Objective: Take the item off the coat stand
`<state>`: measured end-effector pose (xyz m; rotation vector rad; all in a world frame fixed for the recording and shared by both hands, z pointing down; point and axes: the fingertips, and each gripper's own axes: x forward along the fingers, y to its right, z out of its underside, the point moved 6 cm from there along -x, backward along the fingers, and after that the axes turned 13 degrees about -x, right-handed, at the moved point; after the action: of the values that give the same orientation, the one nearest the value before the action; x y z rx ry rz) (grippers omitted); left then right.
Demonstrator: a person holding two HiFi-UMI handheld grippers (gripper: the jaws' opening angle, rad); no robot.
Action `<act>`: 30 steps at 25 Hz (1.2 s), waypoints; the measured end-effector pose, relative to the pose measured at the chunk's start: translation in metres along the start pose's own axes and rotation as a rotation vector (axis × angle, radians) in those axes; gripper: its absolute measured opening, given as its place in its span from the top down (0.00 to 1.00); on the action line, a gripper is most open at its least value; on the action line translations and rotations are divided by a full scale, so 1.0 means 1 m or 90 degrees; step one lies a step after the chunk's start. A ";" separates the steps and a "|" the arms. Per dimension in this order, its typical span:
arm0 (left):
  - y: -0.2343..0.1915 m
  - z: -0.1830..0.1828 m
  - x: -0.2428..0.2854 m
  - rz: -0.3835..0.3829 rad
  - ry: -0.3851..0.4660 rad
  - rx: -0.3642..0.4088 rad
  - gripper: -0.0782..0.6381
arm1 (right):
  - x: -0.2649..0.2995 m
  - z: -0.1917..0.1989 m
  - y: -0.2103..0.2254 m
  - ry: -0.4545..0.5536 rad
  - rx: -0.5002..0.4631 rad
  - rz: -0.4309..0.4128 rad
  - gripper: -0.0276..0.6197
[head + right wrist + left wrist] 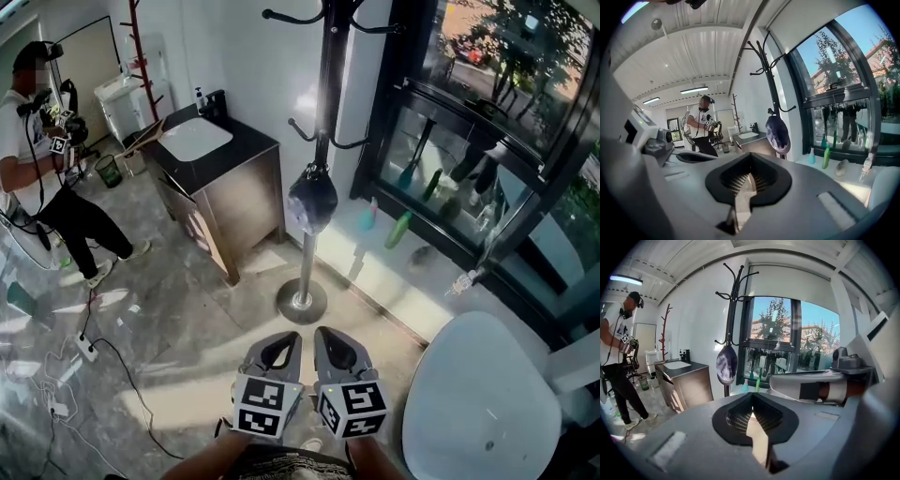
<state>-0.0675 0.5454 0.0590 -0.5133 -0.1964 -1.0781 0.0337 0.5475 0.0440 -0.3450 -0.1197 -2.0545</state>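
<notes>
On the coat stand point(327, 94) — dark, glossy bag point(312, 199).

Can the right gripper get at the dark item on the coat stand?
Probably yes: nothing stands between the right gripper and the dark item hanging low on the coat stand, though its shut jaws must open first.

Right gripper point(746, 180) holding its jaws together, dark bag point(777, 133) hanging from coat stand point(769, 70) beside window point(843, 84), person point(704, 126) standing behind.
</notes>
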 end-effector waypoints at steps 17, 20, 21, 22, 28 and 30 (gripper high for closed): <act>-0.061 -0.038 0.052 0.020 0.002 -0.014 0.88 | 0.082 -0.020 0.009 -0.018 -0.020 0.023 0.95; -0.070 -0.045 0.058 0.032 -0.003 -0.019 0.88 | 0.095 -0.023 0.008 -0.024 -0.017 0.033 0.95; -0.073 -0.046 0.060 0.037 -0.006 -0.024 0.88 | 0.099 -0.025 0.008 -0.026 -0.017 0.036 0.95; -0.077 -0.048 0.062 0.042 -0.007 -0.026 0.88 | 0.103 -0.027 0.007 -0.027 -0.018 0.039 0.95; -0.098 -0.065 0.076 0.061 -0.003 -0.010 0.88 | 0.126 -0.035 0.008 -0.032 -0.024 0.068 0.95; -0.103 -0.068 0.080 0.067 -0.003 -0.010 0.88 | 0.132 -0.037 0.008 -0.032 -0.025 0.077 0.95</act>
<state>-0.1270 0.4109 0.0632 -0.5349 -0.1640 -0.9770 -0.0259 0.4241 0.0469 -0.4190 -0.0869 -1.9307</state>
